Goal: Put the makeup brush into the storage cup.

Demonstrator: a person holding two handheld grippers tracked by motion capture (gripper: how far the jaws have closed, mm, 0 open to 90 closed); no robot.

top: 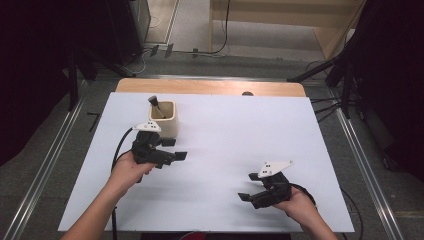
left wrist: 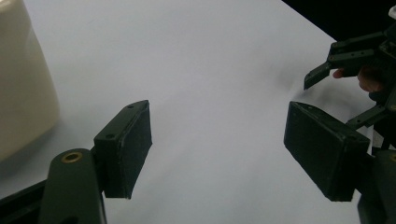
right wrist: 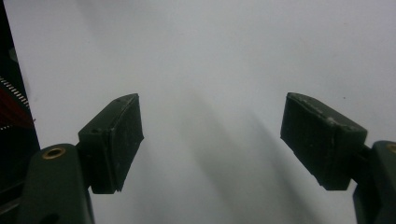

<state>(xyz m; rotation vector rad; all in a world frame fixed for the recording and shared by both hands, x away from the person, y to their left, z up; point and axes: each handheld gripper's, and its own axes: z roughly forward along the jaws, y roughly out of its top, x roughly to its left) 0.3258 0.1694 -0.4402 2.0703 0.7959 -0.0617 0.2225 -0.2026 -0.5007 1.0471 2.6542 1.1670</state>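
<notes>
Left gripper [top: 175, 149] released and empty just beside the cream cup [top: 165, 120], right gripper [top: 249, 186] released, well apart from it

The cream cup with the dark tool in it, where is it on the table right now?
In the high view the cream cup stands upright on the far left part of the white board, just beyond the open left gripper.
</notes>
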